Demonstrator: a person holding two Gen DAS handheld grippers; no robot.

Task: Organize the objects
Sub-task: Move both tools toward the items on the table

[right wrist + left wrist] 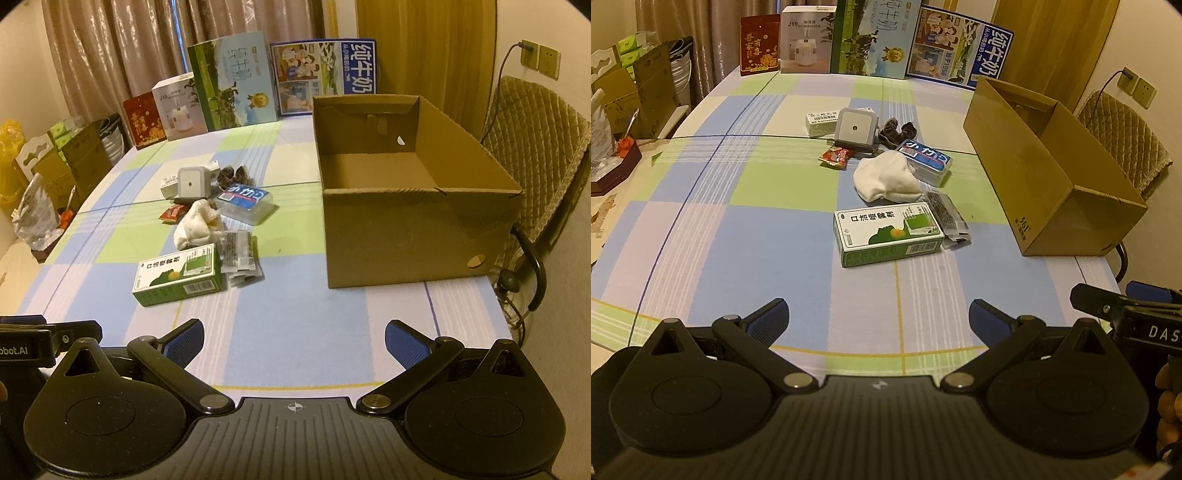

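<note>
Both the left gripper [879, 317] and right gripper [294, 341] hung wide open, holding nothing, over bare tablecloth [746, 258]. Ahead lay a green medicine box [888, 234]; beyond it the clutter, and a "361°" cardboard box [1049, 173] stood open at the table's right edge.

The tablecloth [775, 236] is checked in pale blue, green, lilac and cream with thin lines. The medicine box [886, 232] is green and white, the cloth [886, 181] white, the cardboard box [417, 229] plain brown, the gripper pads [184, 343] blue.
</note>
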